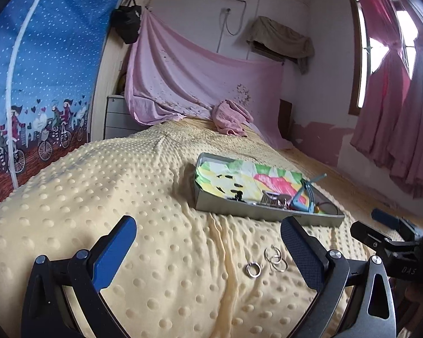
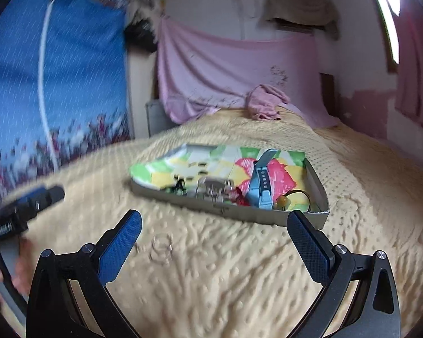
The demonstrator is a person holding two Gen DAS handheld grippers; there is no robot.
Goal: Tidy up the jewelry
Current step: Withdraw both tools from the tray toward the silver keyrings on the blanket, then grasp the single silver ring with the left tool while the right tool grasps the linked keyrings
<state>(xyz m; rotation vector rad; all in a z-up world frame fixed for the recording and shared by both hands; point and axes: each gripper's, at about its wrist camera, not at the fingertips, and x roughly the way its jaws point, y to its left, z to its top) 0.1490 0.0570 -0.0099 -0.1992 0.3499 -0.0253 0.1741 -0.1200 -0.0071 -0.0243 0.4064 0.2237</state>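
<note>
Left wrist view: three small rings are seen loose on the dimpled yellow bed blanket, near the grey tray, both tools (left tool, right tool) spread wide and empty; rings could be pressed into folds and lost.

blanket: pale yellow with raised dots
tray: grey, lined with green, yellow and pink paper
watch strap: light blue
rings: silver
curtain: pink
gripper pads: blue

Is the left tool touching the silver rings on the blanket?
Apart. The left wrist view shows the left tool open, with bare blanket between its fingers and the rings.
</note>
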